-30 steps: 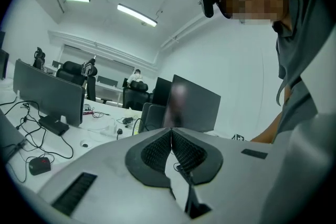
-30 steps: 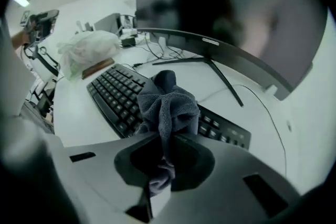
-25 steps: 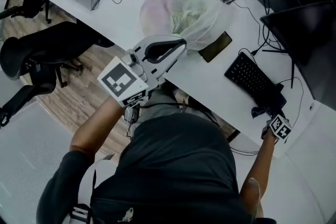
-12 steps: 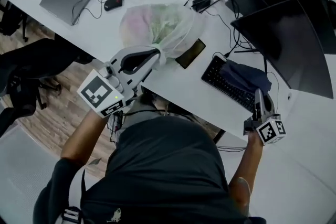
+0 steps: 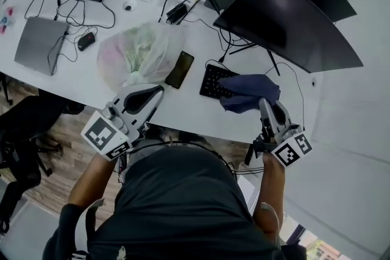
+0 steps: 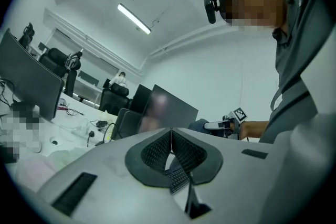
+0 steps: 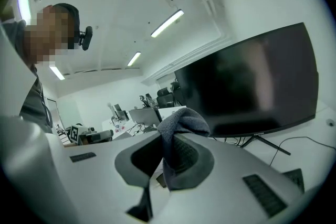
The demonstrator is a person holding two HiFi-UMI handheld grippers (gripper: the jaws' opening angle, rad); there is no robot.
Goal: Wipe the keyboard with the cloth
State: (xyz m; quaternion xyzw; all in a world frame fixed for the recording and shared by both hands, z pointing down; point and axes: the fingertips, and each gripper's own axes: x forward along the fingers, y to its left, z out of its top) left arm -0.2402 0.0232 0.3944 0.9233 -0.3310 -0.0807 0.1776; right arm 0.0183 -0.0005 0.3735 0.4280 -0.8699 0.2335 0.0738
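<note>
A black keyboard [image 5: 211,78] lies on the white desk [image 5: 183,108] in front of a big monitor. A dark blue cloth [image 5: 250,94] is draped over its right part. My right gripper [image 5: 266,105] is at the cloth's near edge, shut on it. In the right gripper view the cloth [image 7: 177,124] is pinched between the jaws of the right gripper [image 7: 167,150] and bunches above them. My left gripper [image 5: 156,90] hovers at the desk's front edge, left of the keyboard, shut and holding nothing. In the left gripper view the left gripper [image 6: 171,132] has its pads pressed together.
A filled plastic bag [image 5: 139,53] and a dark phone [image 5: 179,69] lie between the left gripper and the keyboard. The large tilted monitor [image 5: 286,18] stands right behind the keyboard. A laptop [image 5: 38,37], a mouse [image 5: 86,41] and cables are at the far left; office chairs [image 5: 24,125] stand below the desk.
The right gripper came up from the desk's edge and brought the cloth onto the keyboard's right part. The left gripper stayed by the bag. The head view has swung to the right.
</note>
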